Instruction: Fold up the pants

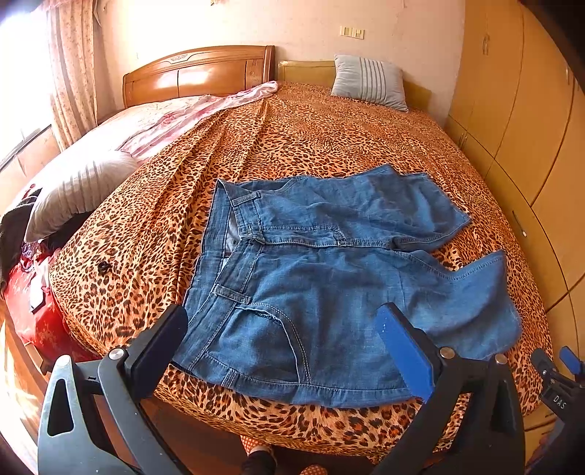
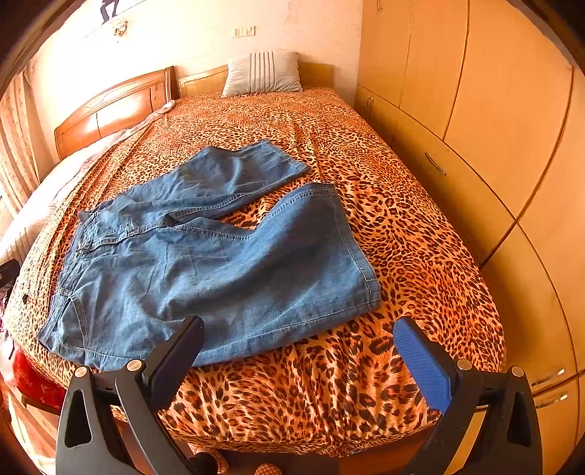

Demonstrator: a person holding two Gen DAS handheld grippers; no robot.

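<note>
Leopard-print bedspread point(image 1: 329, 146) stretches bare toward the striped pillow point(image 1: 369, 82). Blue denim shorts point(image 1: 310, 285) lie flat, unfolded near its front edge, waistband left, legs splayed right. Left gripper point(image 1: 281, 321) and right gripper point(image 2: 298, 332) hover, jaws apart, empty

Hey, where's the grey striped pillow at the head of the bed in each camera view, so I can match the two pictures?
Left wrist view: the grey striped pillow sits upper right of centre, against the headboard, beyond the denim pants.
Right wrist view: the same pillow is top centre, just left of the wardrobe.
Shared landmark: the light switch plate on the wall above the pillow.
</note>
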